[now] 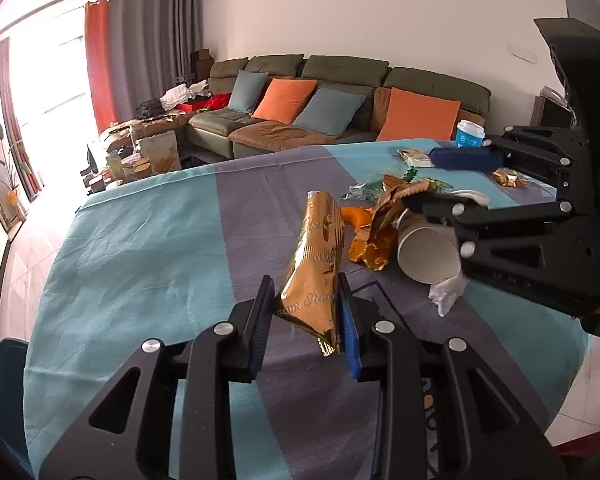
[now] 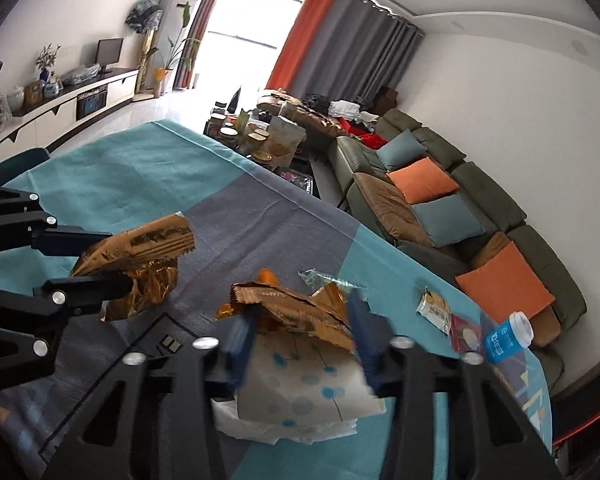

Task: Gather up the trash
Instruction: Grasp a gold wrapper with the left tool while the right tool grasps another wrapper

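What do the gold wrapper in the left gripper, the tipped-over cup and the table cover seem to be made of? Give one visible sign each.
Gold wrapper: likely metallised plastic film, glossy; it mirrors light and holds sharp creases.
Cup: probably paper, matte white inside, with a thin rolled rim.
Table cover: woven cloth, matte, showing soft wrinkles and no shine.

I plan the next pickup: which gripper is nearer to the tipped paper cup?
Right. The right gripper is at the paper cup; the left gripper is apart, holding a gold wrapper.
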A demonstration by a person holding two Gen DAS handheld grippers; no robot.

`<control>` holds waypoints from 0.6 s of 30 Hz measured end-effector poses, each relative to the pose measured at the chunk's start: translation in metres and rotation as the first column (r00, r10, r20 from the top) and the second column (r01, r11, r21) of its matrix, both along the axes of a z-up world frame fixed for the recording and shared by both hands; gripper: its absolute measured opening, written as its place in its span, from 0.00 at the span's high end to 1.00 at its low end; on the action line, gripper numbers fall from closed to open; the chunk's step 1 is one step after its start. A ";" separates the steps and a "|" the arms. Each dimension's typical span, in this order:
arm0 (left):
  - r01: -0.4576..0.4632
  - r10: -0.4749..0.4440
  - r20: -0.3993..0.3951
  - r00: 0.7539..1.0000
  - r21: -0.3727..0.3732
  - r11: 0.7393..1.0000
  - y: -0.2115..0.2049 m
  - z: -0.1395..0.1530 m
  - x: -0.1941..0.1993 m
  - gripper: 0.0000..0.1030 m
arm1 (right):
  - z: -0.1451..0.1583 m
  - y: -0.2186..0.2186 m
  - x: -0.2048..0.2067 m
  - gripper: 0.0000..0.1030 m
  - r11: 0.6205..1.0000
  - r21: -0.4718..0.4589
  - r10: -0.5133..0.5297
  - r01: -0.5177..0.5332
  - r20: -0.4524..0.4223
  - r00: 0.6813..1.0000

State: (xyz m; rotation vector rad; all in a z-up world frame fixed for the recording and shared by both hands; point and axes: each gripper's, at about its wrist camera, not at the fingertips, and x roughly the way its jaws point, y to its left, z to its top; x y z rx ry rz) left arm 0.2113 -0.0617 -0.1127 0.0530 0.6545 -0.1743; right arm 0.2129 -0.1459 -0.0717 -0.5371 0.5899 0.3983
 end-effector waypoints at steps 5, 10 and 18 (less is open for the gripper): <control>-0.028 0.028 0.006 1.000 -0.008 1.000 0.009 0.003 0.000 0.70 | 0.000 0.007 -0.002 0.93 0.999 -0.019 0.028 -0.028 0.006 1.000; -0.048 0.048 0.029 0.998 -0.017 0.999 0.016 0.011 -0.005 0.70 | 0.017 0.002 -0.006 0.99 1.000 0.027 0.007 -0.008 0.042 0.999; -0.076 0.080 0.100 0.992 -0.043 0.996 0.029 0.037 -0.028 0.70 | 0.064 -0.021 -0.026 0.99 0.957 0.289 -0.020 0.004 0.054 0.998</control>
